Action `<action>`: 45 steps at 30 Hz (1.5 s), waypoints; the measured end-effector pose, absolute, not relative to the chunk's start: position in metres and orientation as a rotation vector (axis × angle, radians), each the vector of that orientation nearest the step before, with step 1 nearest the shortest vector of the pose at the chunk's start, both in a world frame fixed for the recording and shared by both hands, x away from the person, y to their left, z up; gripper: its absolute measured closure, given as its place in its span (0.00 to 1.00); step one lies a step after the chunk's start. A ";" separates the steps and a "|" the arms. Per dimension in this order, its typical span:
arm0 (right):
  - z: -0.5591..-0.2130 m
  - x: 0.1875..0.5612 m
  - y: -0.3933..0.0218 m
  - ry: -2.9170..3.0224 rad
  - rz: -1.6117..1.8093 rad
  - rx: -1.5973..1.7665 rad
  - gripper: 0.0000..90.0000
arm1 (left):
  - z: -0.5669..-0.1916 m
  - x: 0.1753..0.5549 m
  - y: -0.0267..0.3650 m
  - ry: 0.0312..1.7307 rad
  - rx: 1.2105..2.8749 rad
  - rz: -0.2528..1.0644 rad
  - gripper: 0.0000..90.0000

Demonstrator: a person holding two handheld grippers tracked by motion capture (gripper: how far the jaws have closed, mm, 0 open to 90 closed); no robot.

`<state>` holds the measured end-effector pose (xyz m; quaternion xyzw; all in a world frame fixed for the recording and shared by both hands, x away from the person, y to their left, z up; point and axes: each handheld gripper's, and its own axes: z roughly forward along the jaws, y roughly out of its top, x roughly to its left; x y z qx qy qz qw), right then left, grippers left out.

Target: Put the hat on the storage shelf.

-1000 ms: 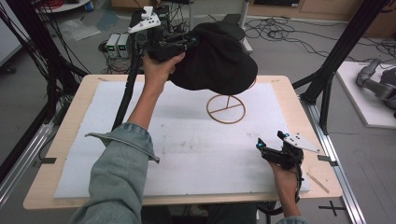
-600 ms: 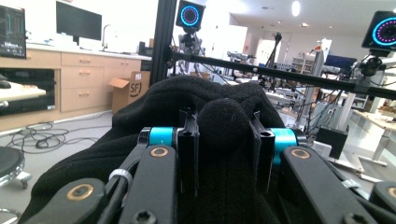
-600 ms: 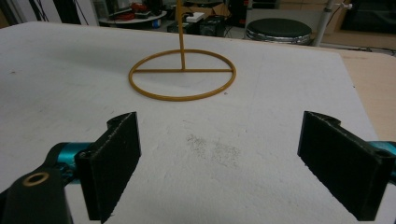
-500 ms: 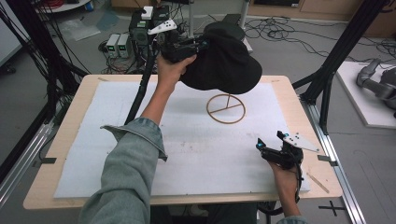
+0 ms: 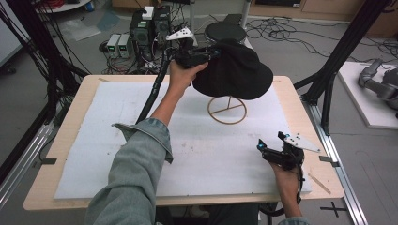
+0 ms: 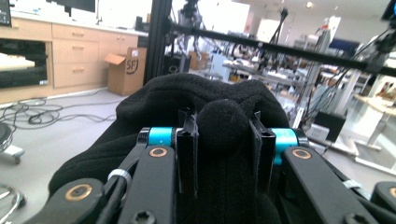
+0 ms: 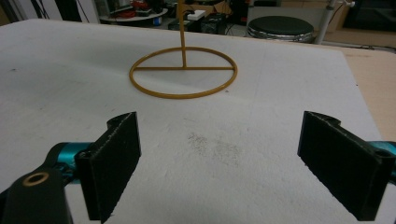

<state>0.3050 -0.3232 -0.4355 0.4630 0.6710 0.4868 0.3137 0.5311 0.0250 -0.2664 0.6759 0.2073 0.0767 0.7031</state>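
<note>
Pinching black hat (image 5: 234,70), left hand-held gripper (image 5: 213,50) above stand (image 5: 227,110).

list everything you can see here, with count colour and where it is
hat: 1, black, held up over the stand, pinched in the left gripper
stand: 1, gold wire ring base with upright post, on the mat, far centre
mat: 1, white, covering most of the table
table: 1, light wood
stool: 1, black round seat, on the floor beyond the table
left gripper: 1, black, raised at the far edge, shut on the hat
right gripper: 1, black, low over the mat's near right corner, open
</note>
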 end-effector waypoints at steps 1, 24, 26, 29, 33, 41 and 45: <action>-0.435 0.305 -0.323 1.769 1.284 1.219 0.14 | -0.268 0.532 0.023 0.463 1.506 0.167 0.78; -0.436 0.306 -0.323 1.773 1.275 1.216 0.14 | -0.284 0.534 0.007 0.449 1.658 0.189 0.52; -0.436 0.306 -0.323 1.769 1.272 1.207 0.14 | -0.283 0.533 0.010 0.453 1.666 0.191 0.51; -0.436 0.306 -0.323 1.773 1.278 1.213 0.14 | -0.283 0.529 0.019 0.450 1.660 0.218 0.49; -0.436 0.306 -0.322 1.774 1.274 1.208 0.14 | -0.284 0.523 0.038 0.467 1.672 0.242 0.47; -0.436 0.309 -0.318 1.780 1.283 1.203 0.14 | -0.289 0.501 0.085 0.510 1.693 0.330 0.44; -0.436 0.311 -0.313 1.788 1.280 1.183 0.14 | -0.293 0.486 0.112 0.548 1.701 0.364 0.42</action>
